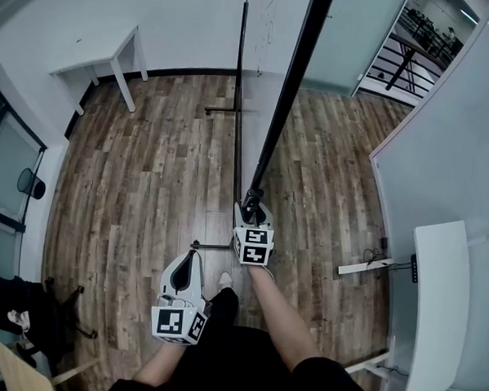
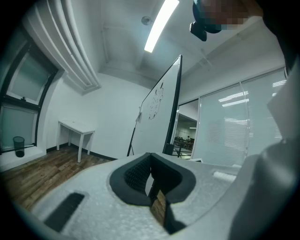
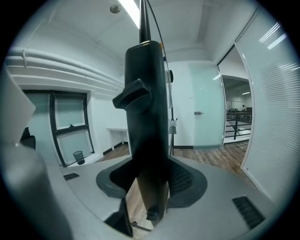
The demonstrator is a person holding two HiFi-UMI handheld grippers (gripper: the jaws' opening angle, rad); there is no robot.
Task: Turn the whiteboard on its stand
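Right hand-held gripper [image 1: 252, 209] is clenched on the lower end of the whiteboard [image 1: 286, 95], its 2 jaws pressed against either side of the black frame edge. The left hand-held gripper [image 1: 192, 261] hangs free beside the person's leg [image 1: 279, 315], jaws drawn together on nothing, with only a sliver of floor [image 1: 147, 185] between them. From the head view the whiteboard is seen edge-on, a dark line running up and away from the clamped end, beside the thin upright of its stand [image 1: 237, 133]. The left gripper view alone shows the white face, tilted and carrying a few faint scribbles. The right gripper view alone shows a black projection on the frame, perhaps a locking knob, though it is too dark to be sure. Bare wood lies to the left of the board as far as a white table [image 1: 105, 56] against the far wall. To the right, floor runs to a pale partition wall [image 1: 451, 144] and a white desk [image 1: 439, 307], with a cabled strip [image 1: 363, 268] lying just beside that desk.
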